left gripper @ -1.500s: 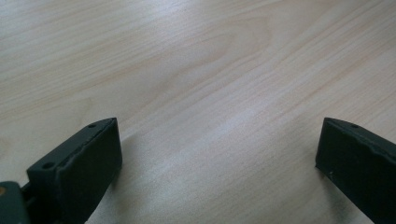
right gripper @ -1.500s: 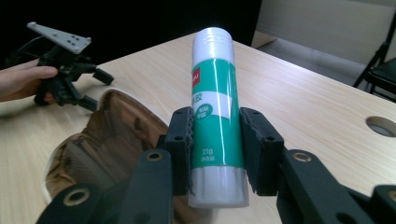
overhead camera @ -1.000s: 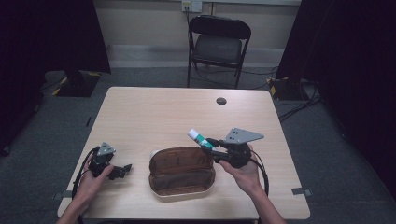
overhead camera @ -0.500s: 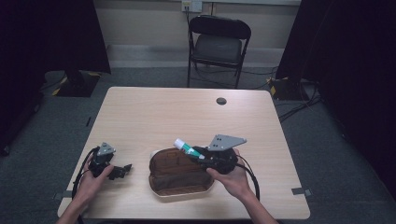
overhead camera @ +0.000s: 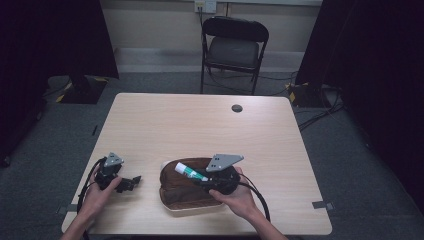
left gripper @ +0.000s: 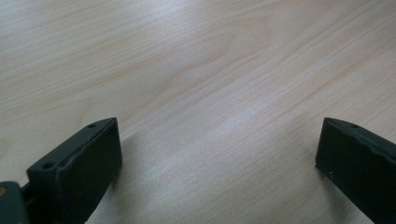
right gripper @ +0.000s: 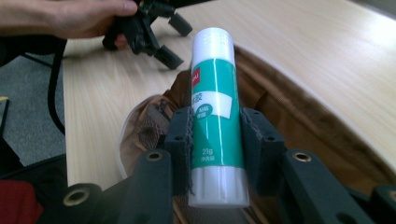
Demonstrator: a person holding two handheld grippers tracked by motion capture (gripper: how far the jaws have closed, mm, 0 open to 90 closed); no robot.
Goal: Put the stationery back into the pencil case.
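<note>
A green and white glue stick [right gripper: 215, 112] is clamped between the jaws of my right gripper [right gripper: 215, 140], which is shut on its lower half. In the high view the glue stick [overhead camera: 190, 172] hangs over an open brown pouch [overhead camera: 185, 192] with a pale rim, near the table's front edge, with my right gripper [overhead camera: 202, 178] above the pouch's right half. My left gripper [overhead camera: 134, 183] rests on the table at the front left, open, with bare wood between its jaws [left gripper: 219, 158]. The right gripper view also shows the left gripper [right gripper: 159, 32] and the hand on it beyond the pouch [right gripper: 280, 121].
The wooden table [overhead camera: 200, 125] has a small black round cap [overhead camera: 237, 108] near its far edge. A black folding chair [overhead camera: 232, 47] stands behind the table. Cables trail from both grippers over the front edge.
My right gripper has carried the glue stick leftward and down, from beside the pouch's right end to over the pouch. The left gripper has stayed where it was.
</note>
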